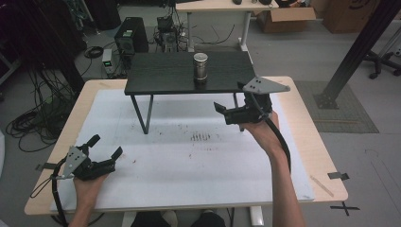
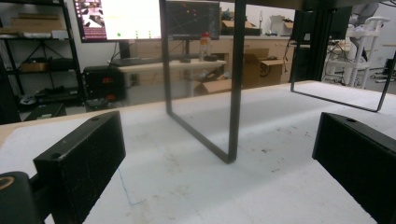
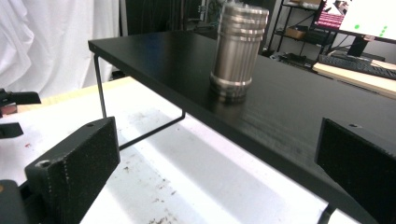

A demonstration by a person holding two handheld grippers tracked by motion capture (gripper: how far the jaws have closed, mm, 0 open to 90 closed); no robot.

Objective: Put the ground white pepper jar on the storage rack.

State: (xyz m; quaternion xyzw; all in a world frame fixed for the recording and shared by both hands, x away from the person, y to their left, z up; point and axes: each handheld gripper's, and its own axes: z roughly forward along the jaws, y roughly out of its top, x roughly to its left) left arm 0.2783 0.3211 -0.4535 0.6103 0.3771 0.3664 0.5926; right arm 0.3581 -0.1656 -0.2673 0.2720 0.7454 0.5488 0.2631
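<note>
Down at the near left corner of the white mat (image 1: 189, 165), the left gripper (image 1: 105, 144) is sitting low with its jaws spread wide, nothing between them. Moving right, the right gripper (image 1: 221, 111) is hovering by the black shelf (image 1: 161, 75), jaws also gaping, pointing at the steel canister (image 1: 200, 67) standing upright on top.

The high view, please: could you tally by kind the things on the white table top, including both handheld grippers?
Black two-jaw grippers: 2, the left gripper and the right gripper, both open.
Black flat-topped metal-legged riser shelf: 1.
Ribbed silver metal canister, upright on the shelf: 1.
Total: 4.
</note>
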